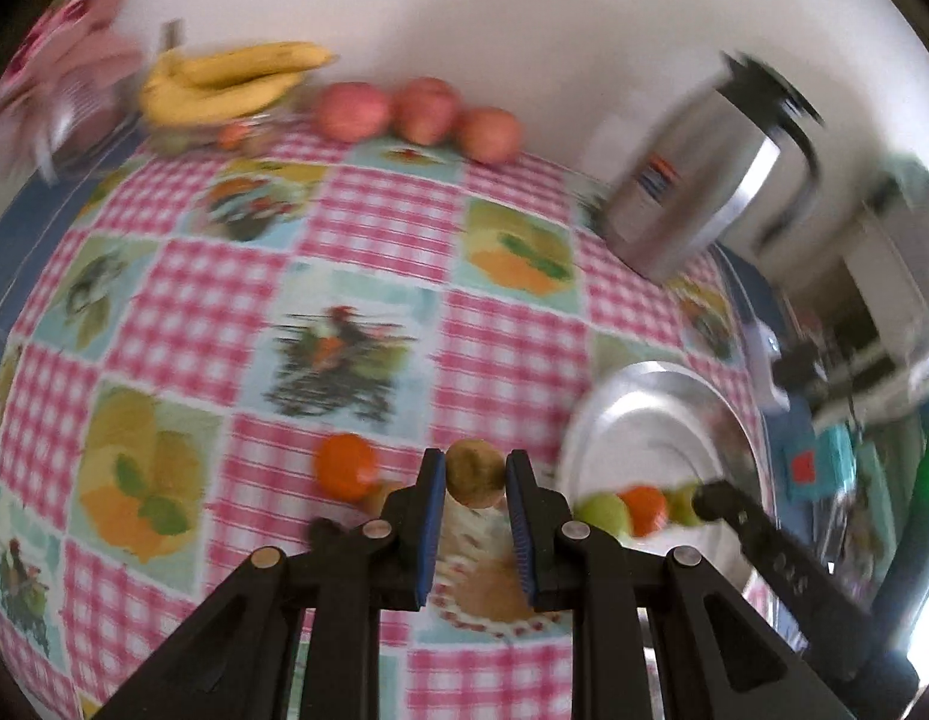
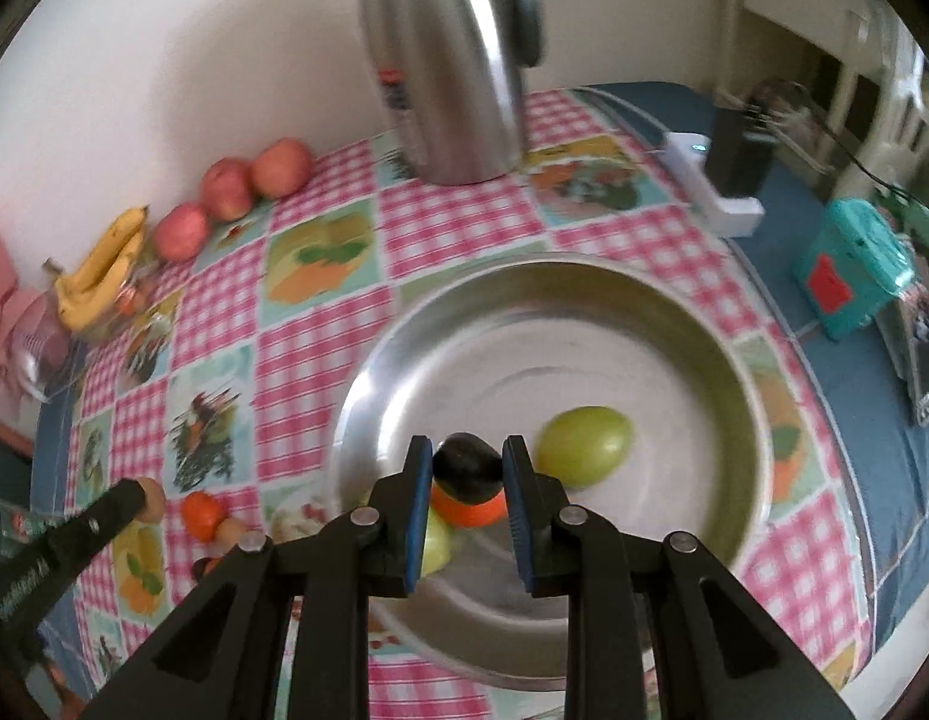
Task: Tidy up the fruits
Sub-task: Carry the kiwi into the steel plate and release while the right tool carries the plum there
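The left gripper (image 1: 475,471) is clenched on a small round brownish-green fruit (image 1: 473,471), above the checked tablecloth (image 1: 380,210) just beside the wide shiny metal bowl (image 2: 692,306). The right gripper (image 2: 468,462) pinches a small dark oval fruit (image 2: 467,467), perhaps a plum, over the near part of the bowl. A green oval fruit (image 2: 584,446) and an orange round fruit (image 2: 467,513) lie inside the bowl. Both held fruits sit only at the pad tips, so each may slip out. A dropped fruit could strike those in the bowl or bounce off the bowl's rim.
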Demonstrator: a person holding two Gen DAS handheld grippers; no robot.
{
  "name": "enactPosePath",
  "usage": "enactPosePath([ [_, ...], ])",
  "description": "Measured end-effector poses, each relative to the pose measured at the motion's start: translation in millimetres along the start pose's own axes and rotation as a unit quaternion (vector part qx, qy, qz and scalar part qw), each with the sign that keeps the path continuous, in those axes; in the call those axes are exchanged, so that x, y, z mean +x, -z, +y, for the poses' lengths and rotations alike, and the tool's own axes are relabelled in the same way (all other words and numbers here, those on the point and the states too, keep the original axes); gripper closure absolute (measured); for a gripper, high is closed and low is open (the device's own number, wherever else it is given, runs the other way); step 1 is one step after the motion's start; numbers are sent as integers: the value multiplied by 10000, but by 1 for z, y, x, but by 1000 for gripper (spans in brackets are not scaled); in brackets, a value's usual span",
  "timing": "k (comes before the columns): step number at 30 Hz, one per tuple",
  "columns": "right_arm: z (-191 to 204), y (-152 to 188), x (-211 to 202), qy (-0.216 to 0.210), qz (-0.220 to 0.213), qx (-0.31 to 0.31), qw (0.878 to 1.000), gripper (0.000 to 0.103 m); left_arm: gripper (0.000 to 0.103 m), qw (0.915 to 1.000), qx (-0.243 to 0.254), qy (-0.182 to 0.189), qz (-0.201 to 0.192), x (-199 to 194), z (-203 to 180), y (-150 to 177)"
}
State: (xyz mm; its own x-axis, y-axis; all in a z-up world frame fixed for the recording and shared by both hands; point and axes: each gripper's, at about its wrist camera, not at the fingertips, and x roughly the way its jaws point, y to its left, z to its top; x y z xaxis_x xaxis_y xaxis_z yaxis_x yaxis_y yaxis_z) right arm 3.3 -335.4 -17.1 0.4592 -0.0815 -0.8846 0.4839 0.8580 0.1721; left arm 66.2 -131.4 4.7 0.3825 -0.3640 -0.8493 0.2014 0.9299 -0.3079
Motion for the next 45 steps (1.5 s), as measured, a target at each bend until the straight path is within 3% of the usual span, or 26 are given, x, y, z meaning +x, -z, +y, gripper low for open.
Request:
enactPosePath([
  [9,-35,0,-14,222,-207,427,9986,78,81,9940,1036,246,262,13,-68,29],
  [18,-35,9,4,249,175,369,9989,78,81,9876,1372,309,699,39,-87,48],
  [30,-30,12,13,219,353,288,9987,78,81,9906,1056,77,869,48,-71,44],
  [42,-24,13,22,230,521,167,9982,78,78,9954,427,-164,837,47,-39,31],
  [45,-21,14,24,236,553,123,9981,64,66,9953,361,-215,878,48,-35,30],
])
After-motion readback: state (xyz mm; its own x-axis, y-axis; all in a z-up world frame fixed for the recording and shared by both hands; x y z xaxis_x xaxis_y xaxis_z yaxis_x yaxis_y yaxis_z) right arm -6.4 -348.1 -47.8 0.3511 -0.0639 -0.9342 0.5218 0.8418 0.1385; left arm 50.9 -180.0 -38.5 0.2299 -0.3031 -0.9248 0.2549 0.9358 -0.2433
